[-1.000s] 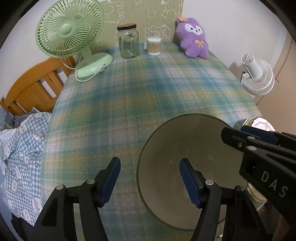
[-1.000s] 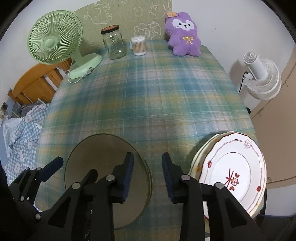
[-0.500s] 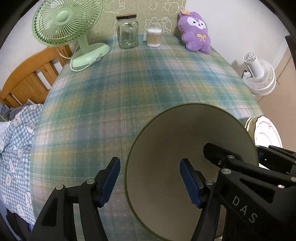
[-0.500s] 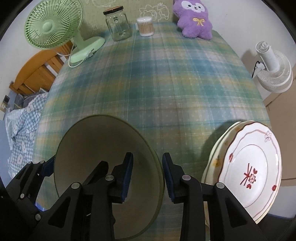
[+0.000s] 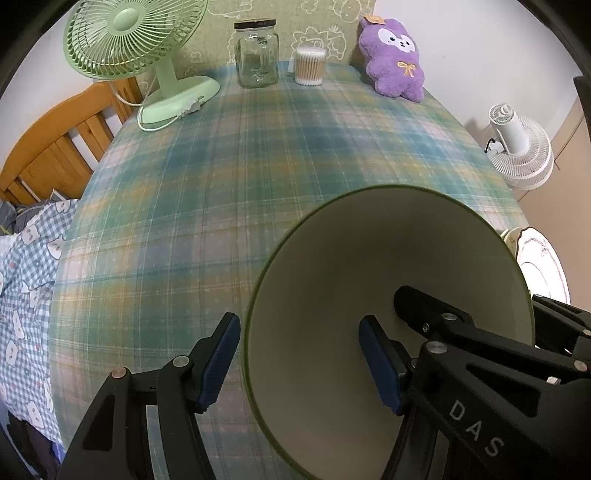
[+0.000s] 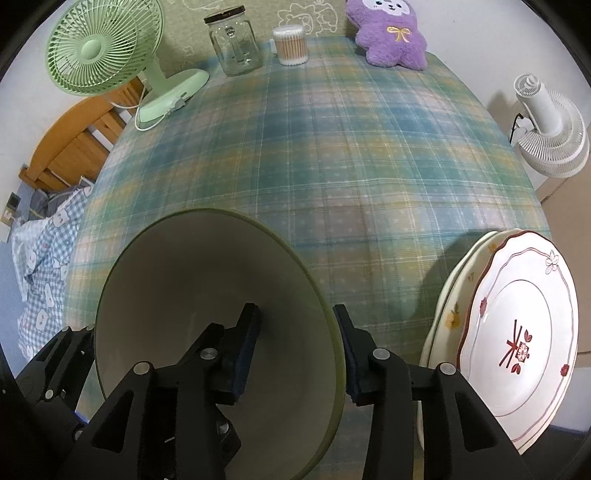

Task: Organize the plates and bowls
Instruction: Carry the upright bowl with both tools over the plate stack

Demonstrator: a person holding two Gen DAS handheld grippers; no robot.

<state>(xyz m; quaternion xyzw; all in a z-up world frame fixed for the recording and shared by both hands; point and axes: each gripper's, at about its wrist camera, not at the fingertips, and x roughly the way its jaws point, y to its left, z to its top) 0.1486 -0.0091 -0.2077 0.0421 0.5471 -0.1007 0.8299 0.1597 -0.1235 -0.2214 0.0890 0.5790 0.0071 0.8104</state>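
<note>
1. The green-rimmed bowl [image 5: 369,295] sits on the plaid tablecloth [image 5: 258,166] at the near edge, cream inside, just beside my stack of plates [image 6: 517,332].
2. My left gripper [image 5: 299,358] straddles the bowl's left rim: one blue pad outside, one inside. Fingers stand spread; a gap shows at the outer pad, so no pinch.
3. My right gripper [image 6: 297,339] straddles the bowl's right rim, one finger inside, one outside. Its jaws have just been opening, with the rim between them; I read no pressing contact.
4. The plates are stacked at the table's right edge, the top one white with red flowers.
5. Far end: green fan [image 6: 99,48], glass jar [image 6: 234,44], cotton swab tub [image 6: 290,44], purple plush [image 6: 388,33].
</note>
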